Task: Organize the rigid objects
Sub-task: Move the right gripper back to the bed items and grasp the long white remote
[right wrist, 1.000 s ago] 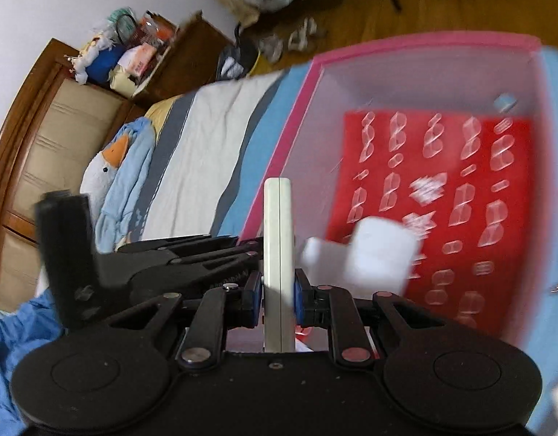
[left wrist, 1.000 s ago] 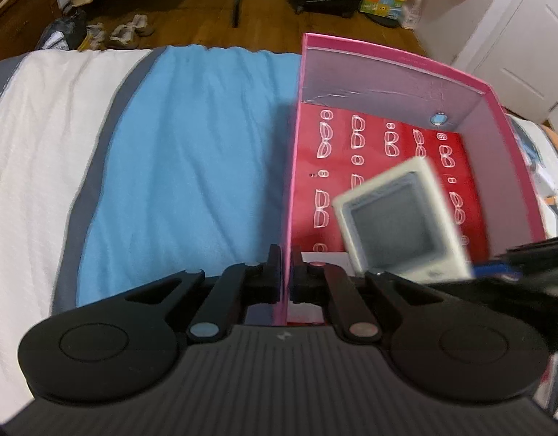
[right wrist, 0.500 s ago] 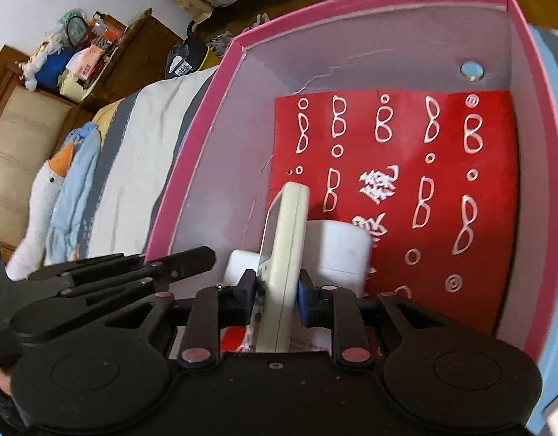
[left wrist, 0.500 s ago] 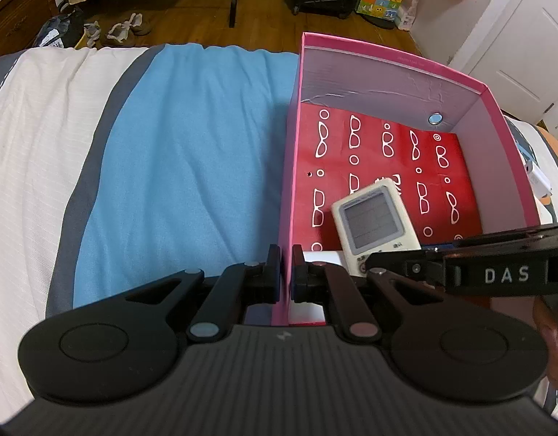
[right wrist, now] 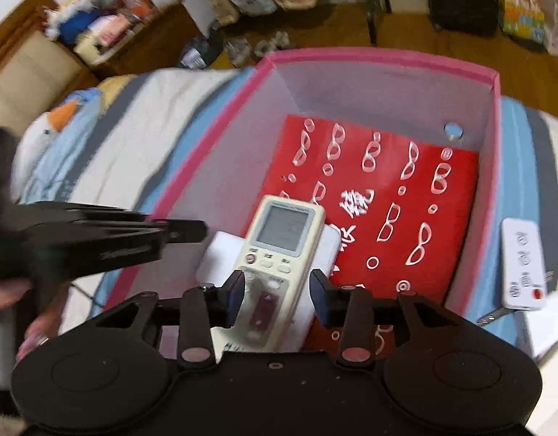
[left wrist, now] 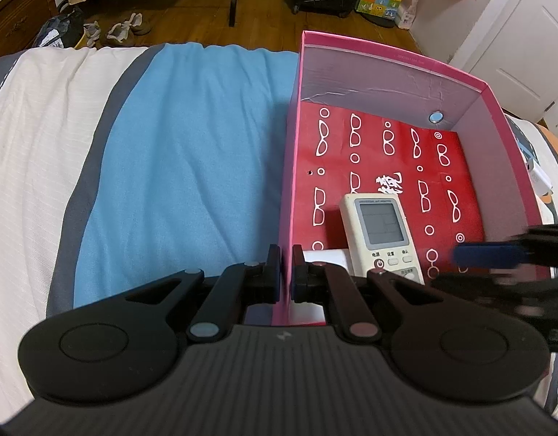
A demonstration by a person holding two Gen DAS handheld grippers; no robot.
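Note:
A pink box (left wrist: 388, 54) with a red patterned floor stands on the bed. My left gripper (left wrist: 286, 269) is shut on its near left wall, and its fingers also show in the right wrist view (right wrist: 180, 232). A cream remote (left wrist: 380, 232) with a grey screen lies face up in the box (right wrist: 380, 60), resting partly on a flat white object (right wrist: 220, 254). My right gripper (right wrist: 277, 290) hovers over the near end of the remote (right wrist: 282, 232). Its jaws are opening, with the remote between them and neither pad touching it.
A small white remote (right wrist: 522, 265) lies on the bed just right of the box. The blue, white and grey bedcover (left wrist: 169, 163) stretches left. A stuffed toy (right wrist: 57, 123) lies far left. Shoes and bags sit on the wooden floor beyond.
The remote was gripped on edge by the right gripper; now it lies flat and face up in the box. The right jaws have spread and drawn back. The left gripper has not moved.

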